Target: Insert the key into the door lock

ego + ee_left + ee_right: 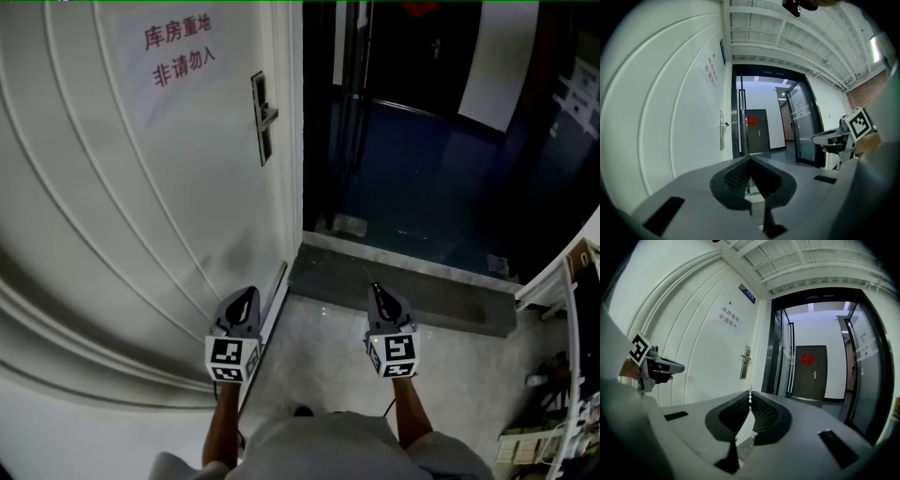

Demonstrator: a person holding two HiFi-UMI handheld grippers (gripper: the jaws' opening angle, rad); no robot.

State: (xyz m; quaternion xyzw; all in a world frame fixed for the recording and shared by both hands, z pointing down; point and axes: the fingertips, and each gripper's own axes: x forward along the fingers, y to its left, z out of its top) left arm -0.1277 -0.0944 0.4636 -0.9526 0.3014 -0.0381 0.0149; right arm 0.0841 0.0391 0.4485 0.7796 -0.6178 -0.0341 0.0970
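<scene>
The white door [112,187] stands at the left and bears a metal lock plate with a lever handle [263,117]. Both gripper views show that lock plate [722,136] [746,363] some way ahead. My right gripper [375,287] is level over the floor before the threshold, shut on a thin metal key [750,393] whose tip pokes out between the jaw tips. My left gripper [249,292] is held low beside the door's bottom edge. Its jaws meet at the tips and nothing is between them [750,159]. Both grippers are well short of the lock.
Right of the door an open doorway leads over a grey stone threshold [403,281] into a dark corridor. A glass door [806,126] and a far dark door with a red ornament [811,366] lie beyond. A notice with red characters [183,49] hangs on the white door. Clutter [562,412] sits at the lower right.
</scene>
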